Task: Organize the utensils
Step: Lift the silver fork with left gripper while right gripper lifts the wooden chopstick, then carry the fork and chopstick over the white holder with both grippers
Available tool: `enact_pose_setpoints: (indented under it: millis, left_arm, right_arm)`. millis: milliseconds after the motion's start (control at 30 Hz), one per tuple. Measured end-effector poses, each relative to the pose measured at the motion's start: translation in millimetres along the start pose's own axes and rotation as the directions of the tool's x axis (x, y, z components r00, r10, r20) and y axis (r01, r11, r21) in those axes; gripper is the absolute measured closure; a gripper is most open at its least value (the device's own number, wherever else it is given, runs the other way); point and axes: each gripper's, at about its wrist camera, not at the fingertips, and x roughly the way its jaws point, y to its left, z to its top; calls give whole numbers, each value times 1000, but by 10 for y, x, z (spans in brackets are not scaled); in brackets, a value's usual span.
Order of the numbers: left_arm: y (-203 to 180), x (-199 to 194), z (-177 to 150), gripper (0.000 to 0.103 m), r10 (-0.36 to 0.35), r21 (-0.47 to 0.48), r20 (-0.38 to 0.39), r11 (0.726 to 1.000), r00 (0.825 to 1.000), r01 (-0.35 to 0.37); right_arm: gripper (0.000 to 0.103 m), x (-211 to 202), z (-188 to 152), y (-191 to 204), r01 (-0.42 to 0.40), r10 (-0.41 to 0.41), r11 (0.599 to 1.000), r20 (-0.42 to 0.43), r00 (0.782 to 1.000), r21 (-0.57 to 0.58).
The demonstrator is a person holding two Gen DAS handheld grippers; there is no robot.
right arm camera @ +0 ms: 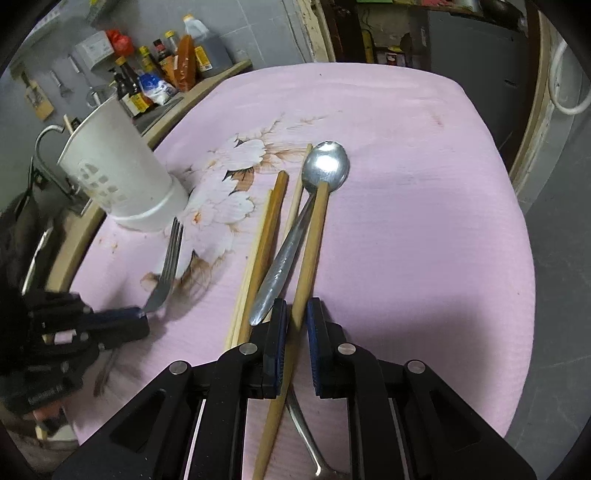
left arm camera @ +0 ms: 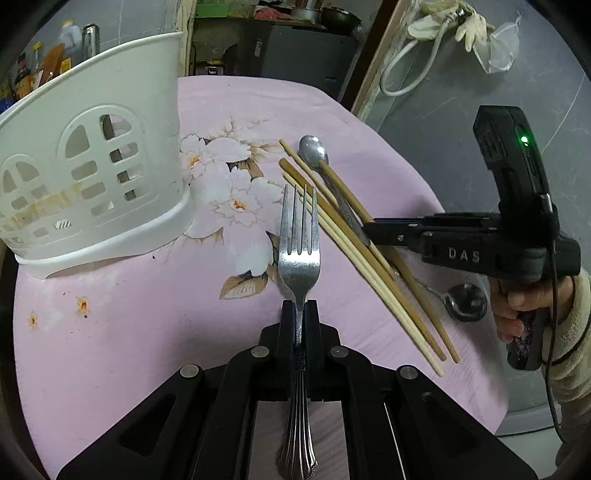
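You're in a home kitchen: sauce bottles (right arm camera: 147, 85) crowd the counter, pots (left arm camera: 325, 14) sit on a shelf, and a floral pink cloth (right arm camera: 406, 221) covers the table.

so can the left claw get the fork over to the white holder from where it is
Probably yes. The left claw is shut on the fork, and only bare pink cloth lies between it and the white holder. The chopsticks lie on the other side.

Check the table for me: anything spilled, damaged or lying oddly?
Nothing spilled or broken. The loose chopsticks and a spoon lie in a crossed heap, one chopstick resting across the spoon. The white utensil holder has brownish staining near its base.
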Motion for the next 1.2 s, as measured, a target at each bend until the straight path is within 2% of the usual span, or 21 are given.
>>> enact_pose_setpoints:
  millis: [100,200,333,433,533,600,667,767,800,867,900,967,1000,1067,1133,1200]
  left_arm:
    - [50,-111,-6,101,0,-11,64,1000,998,0]
    - [86,-209,-53,101,-30,-38,122,999,992,35]
    - [105,-382,-102,101,-36,-62,224,997,974,51]
    - [96,-529,-119,101,-6,-68,313,997,950,29]
    - [101,-610,-81,101,40,-80,390,997,920,-10]
    - [118,-670,-42,101,69,-91,440,995,896,-32]
    - [124,-825,-10,101,107,-99,497,993,861,-67]
    - [175,-967,79,101,123,-111,561,991,819,-73]
    - [210,-1035,94,101,127,-114,572,991,810,-75]
    - [310,-1182,192,101,148,-135,613,987,776,-82]
    - [369,-1238,213,101,153,-144,625,986,766,-80]
    - [537,-1412,339,101,182,-179,662,980,727,-83]
    - [612,-1461,375,101,195,-190,673,978,713,-88]
    - [786,-1578,487,101,243,-219,711,968,660,-120]
    - [978,-1647,561,101,274,-247,730,960,626,-133]
    - [1184,-1671,646,101,273,-269,742,958,612,-102]
  right_arm:
    - [98,-63,-23,-80,-26,24,998,42,999,51]
    - [98,-206,-115,-135,-56,49,996,111,993,65]
    - [98,-473,-274,-149,-128,105,988,237,966,86]
    - [98,-672,-388,15,-88,72,996,362,929,27]
    - [98,-844,-482,198,-113,106,994,480,871,-13]
    - [98,-945,-517,375,-68,90,996,566,820,-59]
    - [98,-991,-507,502,-49,92,995,616,783,-86]
    - [98,-1061,-410,739,-32,119,990,687,716,-139]
    - [98,-1080,-372,807,-35,141,986,704,696,-162]
    - [98,-1086,-254,950,-44,177,979,724,667,-199]
    - [98,-1093,-205,1010,-50,193,976,730,655,-213]
    - [98,-1111,-55,1145,-80,246,964,743,622,-253]
    - [98,-1115,61,1229,-107,286,954,754,591,-279]
    - [98,-1115,211,1372,-141,342,938,768,541,-318]
    - [98,-1081,370,1502,-138,374,925,784,496,-354]
    - [98,-1021,507,1609,-125,392,917,803,449,-378]
